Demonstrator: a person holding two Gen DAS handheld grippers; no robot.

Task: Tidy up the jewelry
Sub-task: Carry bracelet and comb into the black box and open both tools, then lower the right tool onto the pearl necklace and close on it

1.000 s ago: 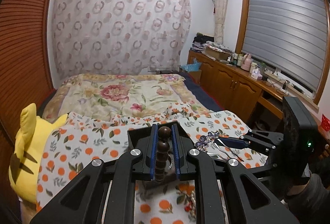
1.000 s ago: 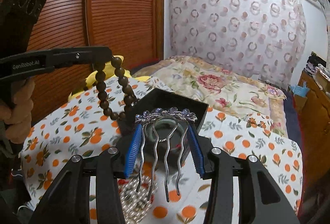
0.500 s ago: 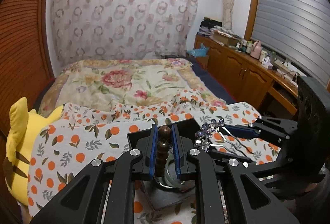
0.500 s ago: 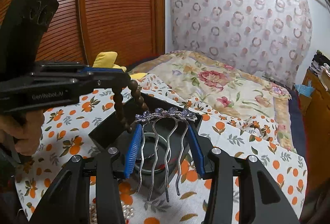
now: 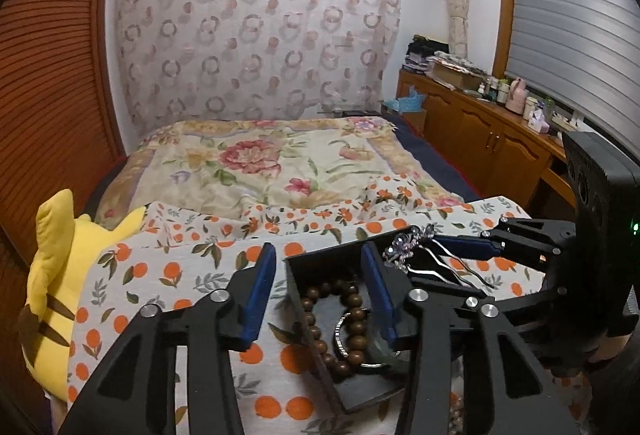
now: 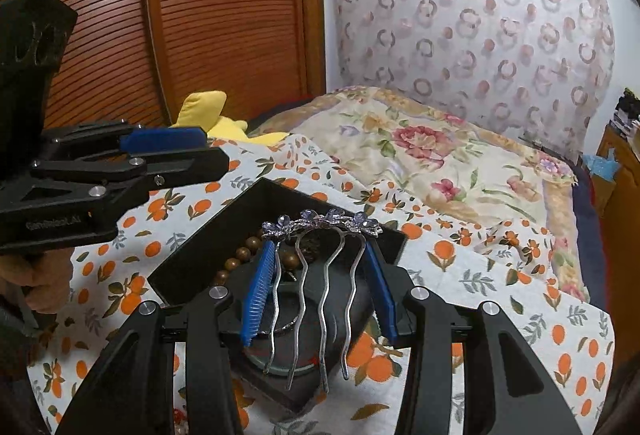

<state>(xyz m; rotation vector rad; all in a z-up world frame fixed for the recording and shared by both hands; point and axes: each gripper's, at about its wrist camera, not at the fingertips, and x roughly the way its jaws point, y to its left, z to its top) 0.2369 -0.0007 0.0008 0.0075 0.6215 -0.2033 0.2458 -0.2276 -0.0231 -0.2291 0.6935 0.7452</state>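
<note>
Left gripper [image 5: 318, 275] jaws opening, nothing between pads, poised over black box [image 5: 320, 263]. Right gripper [image 6: 320, 275] clamped on silver hair comb [image 6: 320, 255], prongs pointing back toward camera, jewelled top forward, above same box. Orange-print cloth [image 5: 180, 267] beneath both grippers. Wooden bead bracelet [image 5: 332, 315] lies inside box, below left gripper.

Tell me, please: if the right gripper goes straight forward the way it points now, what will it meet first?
Probably the black box. The right gripper, shut on the hair comb, points down over it, so the comb would likely reach the box's inside first, near the bead bracelet. Depth is unclear.
</note>
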